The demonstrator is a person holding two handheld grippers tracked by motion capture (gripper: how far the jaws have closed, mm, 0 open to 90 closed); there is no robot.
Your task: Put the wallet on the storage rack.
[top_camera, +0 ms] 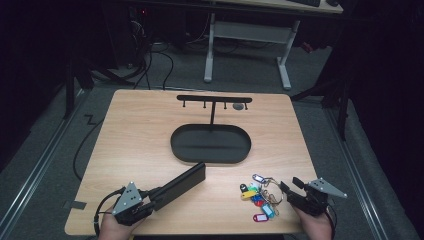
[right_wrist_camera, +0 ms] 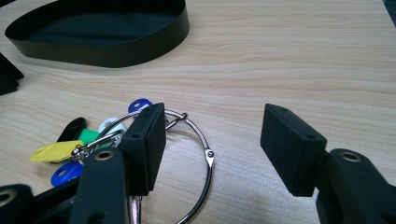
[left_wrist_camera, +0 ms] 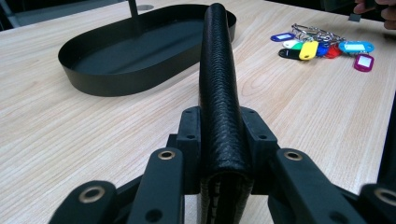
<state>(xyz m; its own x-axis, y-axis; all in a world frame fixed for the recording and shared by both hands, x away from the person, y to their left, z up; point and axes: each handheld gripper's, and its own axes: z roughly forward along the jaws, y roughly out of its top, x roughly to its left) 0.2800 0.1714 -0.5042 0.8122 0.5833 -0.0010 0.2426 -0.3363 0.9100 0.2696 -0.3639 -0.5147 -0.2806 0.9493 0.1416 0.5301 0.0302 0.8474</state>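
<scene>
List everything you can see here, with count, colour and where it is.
Table: one, light wood, under everything.
Tray: one, black, oval, middle of the table.
Hook stand: one, black, a post rising from the tray's far side with a crossbar of hooks.
Wallet: one, black leather, long and slim, clamped in the left claw, pointing toward the tray.
Key ring with tags: one bunch, tags blue, yellow, red, green, white, black, pink, lying near the front right, by the right claw.
Desk: one, white legs, on the floor beyond the table.
Left claw: one, black, shut on the wallet.
Right claw: one, black, open over the metal ring.
</scene>
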